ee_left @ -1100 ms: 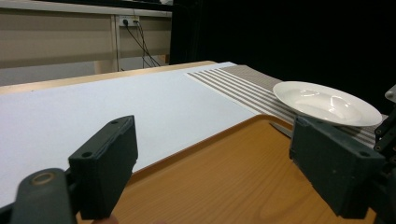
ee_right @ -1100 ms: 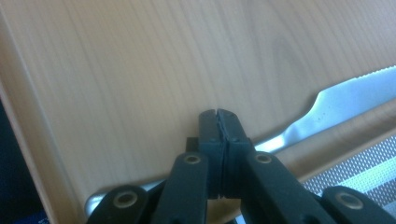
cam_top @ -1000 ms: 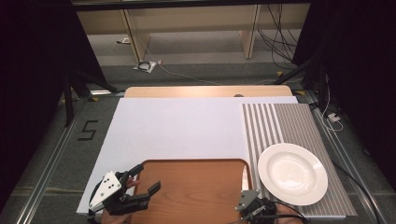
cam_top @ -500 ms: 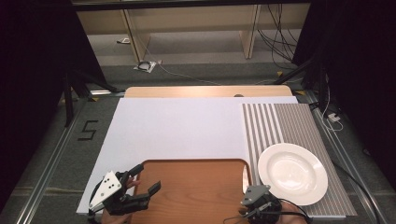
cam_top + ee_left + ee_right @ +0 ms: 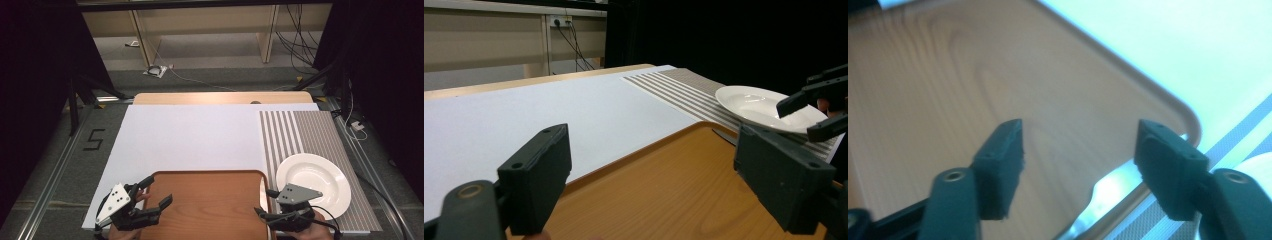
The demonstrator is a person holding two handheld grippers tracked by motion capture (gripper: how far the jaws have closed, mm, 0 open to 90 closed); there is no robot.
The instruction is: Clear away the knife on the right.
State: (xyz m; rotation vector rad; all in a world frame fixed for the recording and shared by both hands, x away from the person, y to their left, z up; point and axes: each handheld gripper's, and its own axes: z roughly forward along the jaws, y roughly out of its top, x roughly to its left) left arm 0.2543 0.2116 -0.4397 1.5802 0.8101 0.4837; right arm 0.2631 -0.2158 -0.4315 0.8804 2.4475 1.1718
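A brown wooden tray [image 5: 210, 207] lies at the table's near edge, with nothing on it. My left gripper [image 5: 159, 191] hovers open over the tray's left corner; in its own view the wide-apart jaws [image 5: 659, 180] frame the tray [image 5: 664, 185]. My right gripper [image 5: 264, 203] is open at the tray's right edge, jaws pointing left over the wood [image 5: 948, 90]. In the right gripper view the gripper [image 5: 1083, 160] has only the tray's rounded corner between its jaws. A white plate [image 5: 314, 181] sits just right of the tray on the striped mat.
A white sheet [image 5: 190, 137] covers the table's middle, and a grey striped mat [image 5: 305, 132] lies on the right. A thin shiny utensil [image 5: 724, 136] lies between tray and plate; its kind is unclear. Dark floor and cables lie beyond the far edge.
The right gripper has come forward and slightly right, up to the tray's right edge beside the plate. The left gripper has stayed put.
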